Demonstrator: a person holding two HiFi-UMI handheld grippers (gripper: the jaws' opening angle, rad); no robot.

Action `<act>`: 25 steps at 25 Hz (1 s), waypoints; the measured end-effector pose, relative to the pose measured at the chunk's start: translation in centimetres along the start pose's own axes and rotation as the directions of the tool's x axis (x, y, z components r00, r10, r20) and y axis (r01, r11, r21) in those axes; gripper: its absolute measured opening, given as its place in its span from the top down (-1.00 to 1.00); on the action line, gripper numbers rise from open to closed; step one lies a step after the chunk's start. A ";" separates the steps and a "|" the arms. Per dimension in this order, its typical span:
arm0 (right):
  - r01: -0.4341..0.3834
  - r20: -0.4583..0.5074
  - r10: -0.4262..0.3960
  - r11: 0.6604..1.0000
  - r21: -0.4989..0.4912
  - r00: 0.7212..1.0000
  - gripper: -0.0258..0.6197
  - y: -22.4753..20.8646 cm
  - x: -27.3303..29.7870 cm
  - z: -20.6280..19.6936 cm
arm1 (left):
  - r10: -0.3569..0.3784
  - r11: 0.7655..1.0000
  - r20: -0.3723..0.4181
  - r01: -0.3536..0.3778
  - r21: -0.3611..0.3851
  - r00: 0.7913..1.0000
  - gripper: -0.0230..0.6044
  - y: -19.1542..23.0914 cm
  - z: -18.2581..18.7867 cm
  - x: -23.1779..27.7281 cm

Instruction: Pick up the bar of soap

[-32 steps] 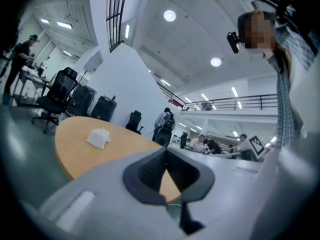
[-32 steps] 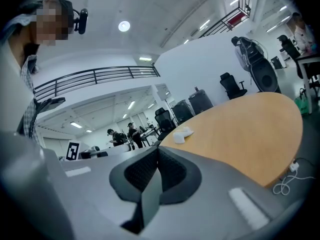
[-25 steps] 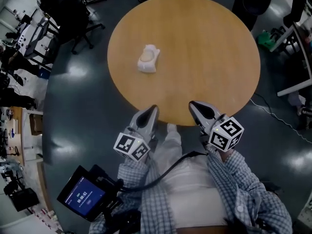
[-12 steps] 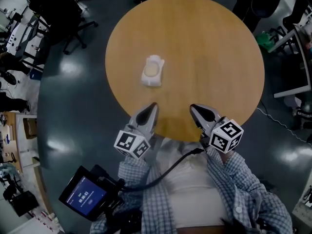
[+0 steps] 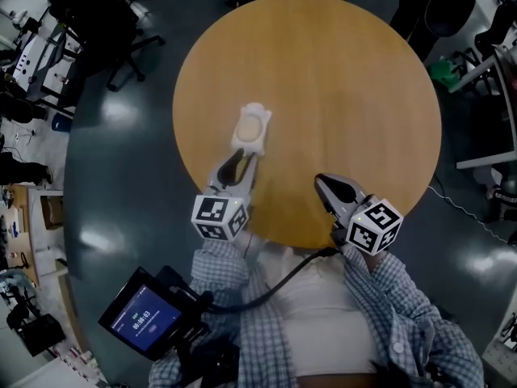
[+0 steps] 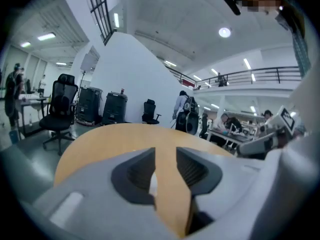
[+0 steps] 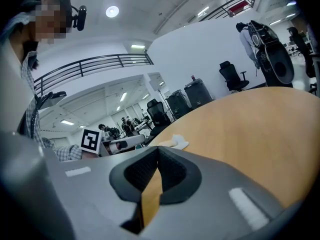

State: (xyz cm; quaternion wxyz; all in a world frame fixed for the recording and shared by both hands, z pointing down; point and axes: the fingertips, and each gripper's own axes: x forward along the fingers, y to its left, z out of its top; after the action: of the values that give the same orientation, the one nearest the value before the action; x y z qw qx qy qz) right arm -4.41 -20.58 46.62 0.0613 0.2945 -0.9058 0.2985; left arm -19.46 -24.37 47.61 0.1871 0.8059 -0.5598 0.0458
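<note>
Reaching out over the near left part of the round wooden table [image 5: 355, 95], the left claw [image 5: 242, 157] points away from the person, its tips just beside the near edge of a white dish [image 5: 249, 145]. Whether they touch the dish cannot be told. In the left gripper view this claw [image 6: 165, 151] is released and its jaws are opening. Bare tabletop shows through the gap, and nothing is pressed between the pads.

The right claw [image 5: 321, 180] hangs over the table's near edge, to the right and well apart from the dish, angled slightly toward the far left. In the right gripper view its [image 7: 158, 150] jaws are clenched tip to tip on nothing.

The bar of soap [image 5: 250, 123], a tan oval, lies in the white dish on the left half of the table, just beyond the left claw. From the right claw's camera the dish [image 7: 175, 142] shows far off on the table.

Count: 1 bar of soap, 1 dish, 1 table, 2 claws.
</note>
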 end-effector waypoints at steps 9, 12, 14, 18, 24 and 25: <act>0.021 0.008 -0.021 1.000 0.004 1.000 0.91 -2.8 -1.1 2.1 | 0.194 0.964 -0.169 -0.156 0.215 0.966 0.04 4.2 -0.8 7.1; 0.027 0.001 -0.027 1.000 0.015 1.000 0.91 -3.3 -1.7 2.9 | 0.289 0.934 -0.232 -0.221 0.280 0.929 0.02 5.6 -1.6 7.5; 0.024 -0.007 -0.024 0.999 0.024 1.000 0.91 -3.5 -1.9 3.5 | 0.306 0.932 -0.272 -0.229 0.282 0.913 -0.02 5.8 -1.9 7.8; 0.010 -0.023 -0.009 0.999 0.039 1.000 0.91 -4.2 -1.5 3.6 | 0.310 0.934 -0.335 -0.219 0.282 0.890 -0.09 6.2 -3.9 8.9; 0.002 -0.035 0.001 0.998 0.060 0.999 0.91 -4.7 -1.4 3.8 | 0.356 0.920 -0.382 -0.248 0.304 0.853 -0.12 7.1 -5.0 9.0; 0.002 -0.036 0.001 0.998 0.064 0.999 0.91 -4.9 -1.3 3.5 | 0.360 0.918 -0.381 -0.251 0.307 0.851 -0.12 7.3 -5.2 9.0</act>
State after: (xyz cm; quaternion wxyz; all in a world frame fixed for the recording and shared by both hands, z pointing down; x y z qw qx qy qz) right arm -0.27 -25.14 45.87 0.0683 0.2911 -0.8943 0.3329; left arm -22.09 -32.74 56.79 0.1949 0.6924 -0.6162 0.3208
